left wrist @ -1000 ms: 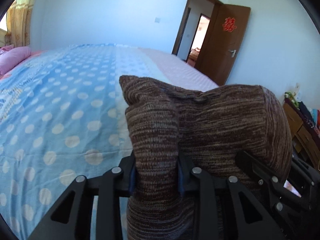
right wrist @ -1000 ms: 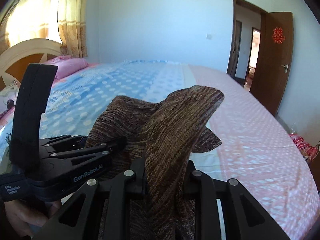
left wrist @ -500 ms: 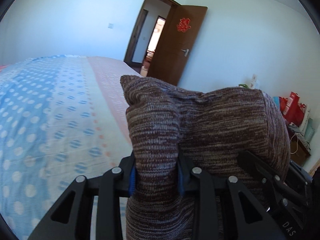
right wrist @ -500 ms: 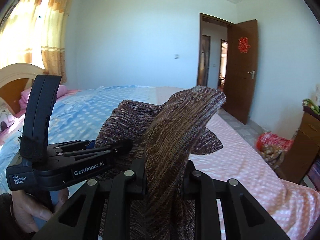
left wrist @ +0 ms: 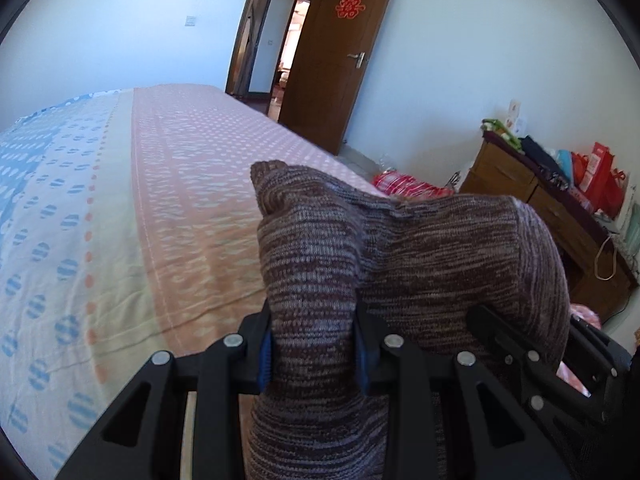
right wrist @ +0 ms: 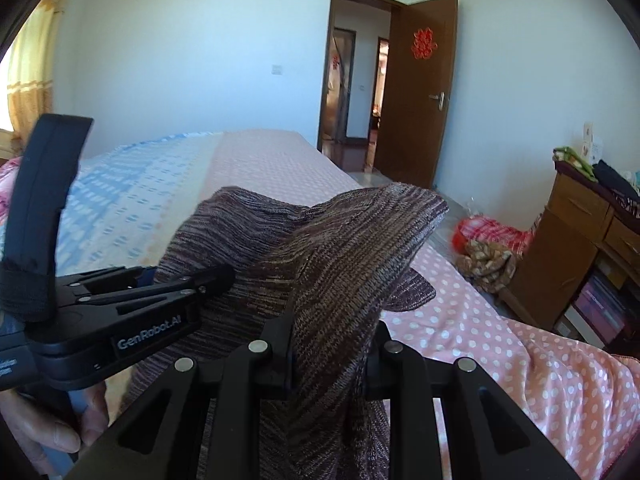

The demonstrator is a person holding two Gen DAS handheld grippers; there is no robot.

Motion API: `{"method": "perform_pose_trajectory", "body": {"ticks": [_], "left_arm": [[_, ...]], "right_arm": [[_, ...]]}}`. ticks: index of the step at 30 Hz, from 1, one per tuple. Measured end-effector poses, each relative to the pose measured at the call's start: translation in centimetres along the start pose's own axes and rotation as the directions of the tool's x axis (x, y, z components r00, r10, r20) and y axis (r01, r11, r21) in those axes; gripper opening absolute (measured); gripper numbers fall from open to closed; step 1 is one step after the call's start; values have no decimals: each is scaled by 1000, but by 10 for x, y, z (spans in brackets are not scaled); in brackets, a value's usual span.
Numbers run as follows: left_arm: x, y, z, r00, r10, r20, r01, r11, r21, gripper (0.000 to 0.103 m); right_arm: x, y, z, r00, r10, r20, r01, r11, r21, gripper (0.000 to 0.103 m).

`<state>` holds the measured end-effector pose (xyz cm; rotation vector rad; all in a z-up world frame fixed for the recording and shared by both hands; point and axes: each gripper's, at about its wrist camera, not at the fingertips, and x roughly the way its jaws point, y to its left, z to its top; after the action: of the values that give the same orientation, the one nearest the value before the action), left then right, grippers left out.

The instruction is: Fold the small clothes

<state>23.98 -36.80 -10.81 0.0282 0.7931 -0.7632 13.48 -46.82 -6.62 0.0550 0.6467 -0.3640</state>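
Observation:
A brown striped knit garment (left wrist: 420,248) hangs bunched between both grippers above the bed. In the left wrist view my left gripper (left wrist: 314,344) is shut on a thick fold of it, blue pads pressing both sides. The right gripper (left wrist: 520,340) shows at the lower right, under the cloth. In the right wrist view my right gripper (right wrist: 332,352) is shut on another fold of the garment (right wrist: 360,240), which rises over the jaws. The left gripper (right wrist: 192,280) clamps the cloth's left part, with a hand (right wrist: 48,432) on its handle.
The bed (left wrist: 180,200) lies below, its cover blue-dotted on the left and pink on the right (right wrist: 500,344). A wooden dresser (right wrist: 580,232) with piled items stands at the right. A red bundle (right wrist: 492,232) lies on the floor; an open brown door (right wrist: 416,92) is behind.
Both views have swung right, from the blue side of the bed toward the pink side, door and dresser. The garment stays clamped in both grippers, its shape unchanged.

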Motion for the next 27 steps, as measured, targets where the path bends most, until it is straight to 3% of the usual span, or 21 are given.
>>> {"method": "perform_pose_trajectory", "body": {"ticks": [4, 5, 6, 9, 13, 15, 18, 20, 22, 24, 27], "left_arm": [[34, -1, -7, 993, 81, -87, -82, 997, -7, 39], [42, 3, -10, 988, 97, -119, -99, 995, -15, 48], [41, 7, -11, 988, 90, -123, -96, 995, -39, 55], [21, 24, -8, 994, 53, -99, -64, 993, -104, 62], [-15, 50, -9, 998, 28, -61, -34, 993, -109, 65], [-31, 56, -19, 997, -13, -72, 4, 992, -122, 72], [-36, 65, -40, 989, -91, -117, 72, 985, -160, 72], [-36, 66, -55, 982, -135, -134, 109, 976, -187, 72], [-30, 65, -71, 972, -173, -162, 133, 963, -233, 72], [-33, 56, -77, 979, -149, -140, 118, 971, -209, 72], [-32, 41, -77, 973, -149, -177, 120, 979, -168, 69]], "right_arm": [[50, -13, -7, 991, 31, -127, -27, 999, 30, 24], [63, -17, -10, 985, 36, -166, -28, 998, 52, 26], [71, -23, -14, 981, 40, -189, -25, 996, 80, 38], [66, -51, -17, 979, 85, -184, -46, 977, 208, 58], [24, -83, -30, 984, 109, -141, -58, 942, 330, 59], [7, -88, -48, 970, 180, -161, -108, 919, 379, 61], [-8, -87, -78, 947, 250, -203, -147, 896, 419, 65], [-10, -77, -95, 931, 275, -242, -155, 894, 420, 65], [-11, -65, -96, 934, 241, -265, -132, 920, 370, 65], [-13, -58, -97, 929, 216, -299, -104, 931, 349, 65], [-9, -48, -109, 927, 198, -319, -92, 943, 318, 65]]}}
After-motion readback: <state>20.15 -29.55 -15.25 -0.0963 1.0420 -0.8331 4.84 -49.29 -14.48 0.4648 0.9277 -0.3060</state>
